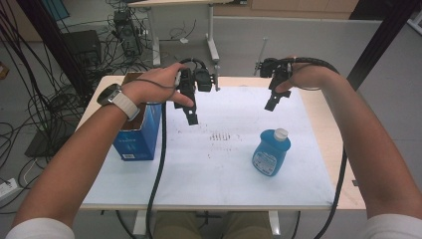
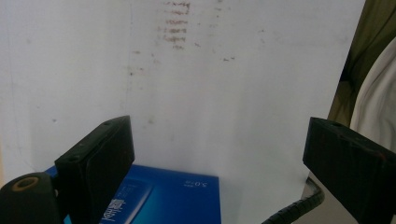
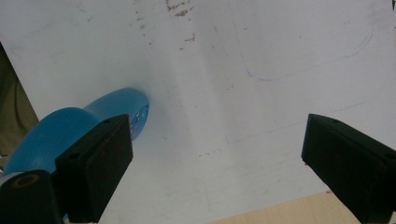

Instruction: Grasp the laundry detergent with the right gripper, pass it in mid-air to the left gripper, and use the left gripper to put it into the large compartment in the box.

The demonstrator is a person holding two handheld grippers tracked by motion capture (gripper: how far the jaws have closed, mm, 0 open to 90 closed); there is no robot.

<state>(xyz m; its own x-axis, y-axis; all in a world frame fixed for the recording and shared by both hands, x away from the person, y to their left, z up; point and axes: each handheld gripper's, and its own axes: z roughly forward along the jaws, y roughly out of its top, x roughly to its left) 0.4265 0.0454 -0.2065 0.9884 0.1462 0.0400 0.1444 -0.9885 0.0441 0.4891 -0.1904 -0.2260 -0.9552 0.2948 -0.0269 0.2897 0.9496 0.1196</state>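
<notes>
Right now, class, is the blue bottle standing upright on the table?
No: in the high view the blue bottle lies flat on the white sheet, its white cap pointing away from the person.

We see the white sheet (image 1: 214, 164) bare across its middle, giving open passage there. A blue carton (image 1: 137, 137) stands at its left edge, and a blue bottle (image 1: 271, 152) lies right of centre.

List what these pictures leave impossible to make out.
- Blue box inside: high view, left hand and wrist cover its open top.
- Box print: left gripper view, cut by the bottom edge and the jaw.
- Blue bottle label: high view, too small; right gripper view, jaw hides part of the bottle.
</notes>
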